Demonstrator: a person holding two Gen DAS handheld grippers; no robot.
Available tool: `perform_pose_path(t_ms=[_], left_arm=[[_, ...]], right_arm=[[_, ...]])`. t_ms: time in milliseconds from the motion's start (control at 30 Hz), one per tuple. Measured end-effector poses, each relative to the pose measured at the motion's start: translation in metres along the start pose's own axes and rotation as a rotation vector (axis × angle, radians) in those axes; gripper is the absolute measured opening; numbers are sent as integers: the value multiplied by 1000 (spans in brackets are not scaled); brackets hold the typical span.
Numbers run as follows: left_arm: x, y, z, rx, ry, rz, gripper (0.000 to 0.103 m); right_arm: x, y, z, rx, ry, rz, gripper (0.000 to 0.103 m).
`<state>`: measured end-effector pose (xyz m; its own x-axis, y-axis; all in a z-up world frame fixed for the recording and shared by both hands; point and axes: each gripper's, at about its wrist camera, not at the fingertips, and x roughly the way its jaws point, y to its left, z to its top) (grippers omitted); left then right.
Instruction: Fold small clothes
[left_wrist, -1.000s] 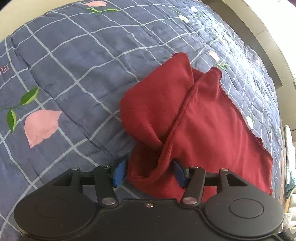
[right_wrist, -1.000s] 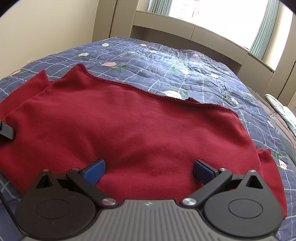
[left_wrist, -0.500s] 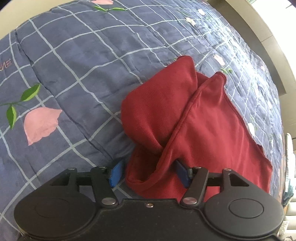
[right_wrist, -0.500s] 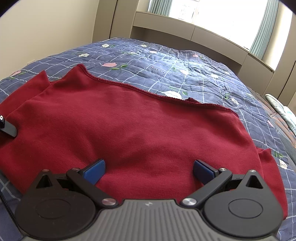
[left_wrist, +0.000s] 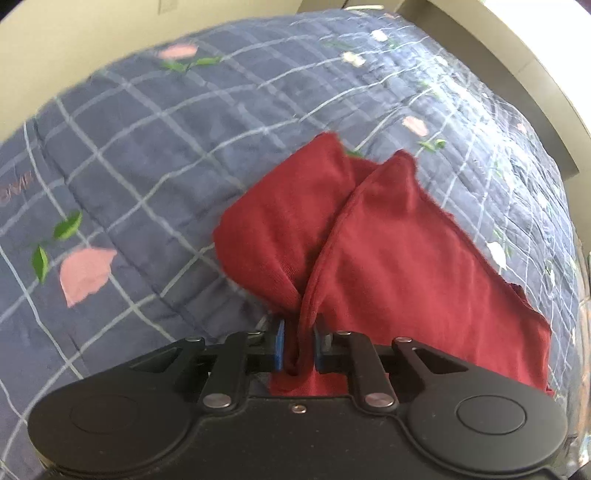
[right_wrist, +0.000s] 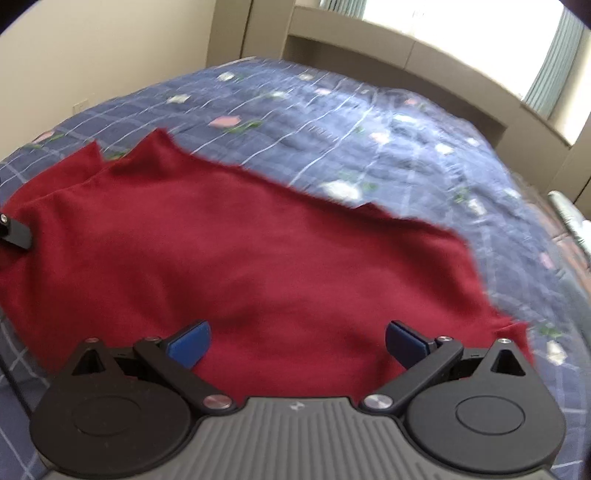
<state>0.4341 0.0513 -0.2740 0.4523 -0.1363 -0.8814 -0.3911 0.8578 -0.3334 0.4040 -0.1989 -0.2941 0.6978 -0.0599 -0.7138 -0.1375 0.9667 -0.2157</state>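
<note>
A dark red garment (left_wrist: 388, 258) lies on the blue checked quilt (left_wrist: 147, 166). My left gripper (left_wrist: 298, 345) is shut on a bunched edge of the garment near its left side, where a sleeve folds over the body. In the right wrist view the same garment (right_wrist: 240, 266) spreads wide below my right gripper (right_wrist: 295, 341), which is open with its blue pads (right_wrist: 190, 341) over the near hem. The tip of the left gripper shows at the left edge of that view (right_wrist: 14, 232).
The quilt (right_wrist: 369, 140) covers a bed with a beige headboard ledge (right_wrist: 406, 48) and a bright window behind. A beige wall (right_wrist: 92, 55) stands to the left. Other bedding (right_wrist: 569, 218) lies at the far right edge.
My left gripper has closed on the red garment's edge and lifted it a little. My right gripper stays open; both views have risen and pulled back.
</note>
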Motion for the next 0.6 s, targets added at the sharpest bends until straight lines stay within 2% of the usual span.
perform_pose_path(t_ms=[133,267,400,500,600], left_arm=[[-21,-30,0,79,-52,-5,14],[-40,-77,-5,205,-102,-13,14],[-56,-130,-20,360,-141,-73,13],[-61,-166,-39,485,-124,-144,13],[-58,-196,-61,609,-40,-229,13]], right_arm=[[-14,-27,0,-3,-17,-32,103],[-26,-59,-4,5,-6,-71,103],[-41,-100,-19,45,7,-140,103],[-50,-132,-36,73,36,-209,103],[-55,-159,-54,94,72,-268,103]])
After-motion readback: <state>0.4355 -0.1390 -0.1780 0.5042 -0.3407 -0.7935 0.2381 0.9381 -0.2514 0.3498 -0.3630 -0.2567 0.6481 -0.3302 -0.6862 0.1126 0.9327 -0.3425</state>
